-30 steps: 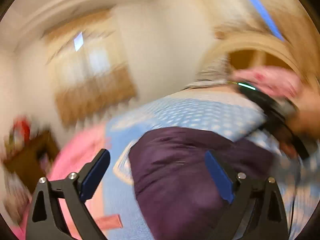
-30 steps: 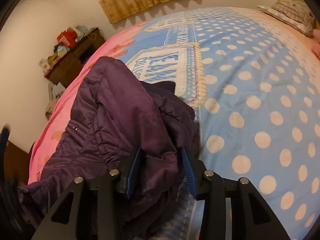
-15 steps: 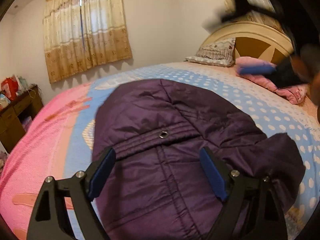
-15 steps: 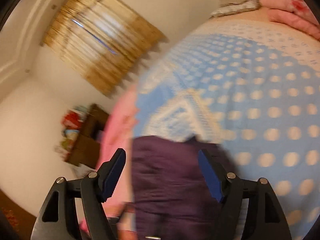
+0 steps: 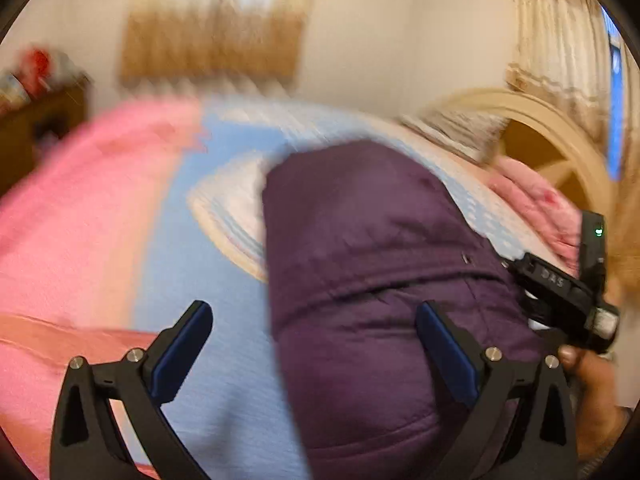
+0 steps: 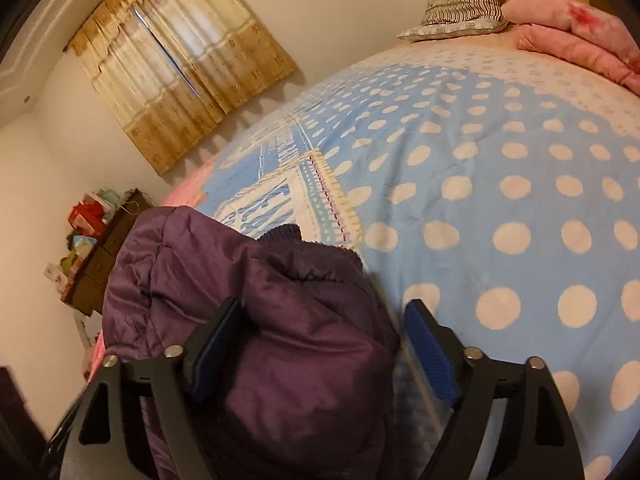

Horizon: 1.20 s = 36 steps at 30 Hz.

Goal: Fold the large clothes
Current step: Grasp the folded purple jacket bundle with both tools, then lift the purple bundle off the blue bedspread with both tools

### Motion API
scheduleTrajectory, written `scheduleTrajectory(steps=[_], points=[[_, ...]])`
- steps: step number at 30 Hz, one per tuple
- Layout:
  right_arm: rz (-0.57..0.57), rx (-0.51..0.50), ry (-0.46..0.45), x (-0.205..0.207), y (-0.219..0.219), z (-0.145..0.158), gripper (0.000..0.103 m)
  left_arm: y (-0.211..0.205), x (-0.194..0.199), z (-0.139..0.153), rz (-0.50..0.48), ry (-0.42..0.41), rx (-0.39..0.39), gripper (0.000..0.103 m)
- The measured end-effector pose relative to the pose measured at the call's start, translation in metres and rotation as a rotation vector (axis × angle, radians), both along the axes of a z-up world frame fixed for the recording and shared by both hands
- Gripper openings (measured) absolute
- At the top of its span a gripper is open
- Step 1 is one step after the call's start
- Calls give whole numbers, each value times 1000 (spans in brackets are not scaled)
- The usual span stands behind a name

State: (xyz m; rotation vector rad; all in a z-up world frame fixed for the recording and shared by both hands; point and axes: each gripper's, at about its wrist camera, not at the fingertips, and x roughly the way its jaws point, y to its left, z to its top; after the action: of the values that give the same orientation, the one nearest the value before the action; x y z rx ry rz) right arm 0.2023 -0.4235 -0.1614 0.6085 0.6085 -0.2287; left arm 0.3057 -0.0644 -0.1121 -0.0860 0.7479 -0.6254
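Bedroom: polka-dot bedspread (image 6: 500, 184), curtain (image 6: 180, 80) on far wall, pillow (image 6: 460, 8) at headboard. Purple jacket (image 5: 372, 280) bunched on bed near its edge (left view blurred), long axis running away from cameras toward curtain. Left gripper (image 5: 316, 356) wide open, holding nothing, above jacket. Right gripper (image 6: 320, 344) open, jacket bulging between fingers, not pinched.
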Motion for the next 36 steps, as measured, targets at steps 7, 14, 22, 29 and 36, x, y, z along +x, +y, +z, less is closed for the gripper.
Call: scheduleTrajectory(steps=[7, 14, 22, 29, 36], points=[[114, 30, 91, 25, -5, -24, 93, -7, 31, -32, -81, 236, -99, 103], [131, 17, 129, 37, -2, -38, 94, -17, 6, -29, -73, 96, 25, 103], [124, -1, 132, 44, -3, -47, 94, -22, 11, -34, -41, 74, 29, 103], [140, 15, 124, 39, -2, -46, 95, -24, 12, -39, -38, 71, 16, 103], [152, 24, 108, 43, -6, -49, 95, -22, 18, -42, -49, 89, -17, 103]])
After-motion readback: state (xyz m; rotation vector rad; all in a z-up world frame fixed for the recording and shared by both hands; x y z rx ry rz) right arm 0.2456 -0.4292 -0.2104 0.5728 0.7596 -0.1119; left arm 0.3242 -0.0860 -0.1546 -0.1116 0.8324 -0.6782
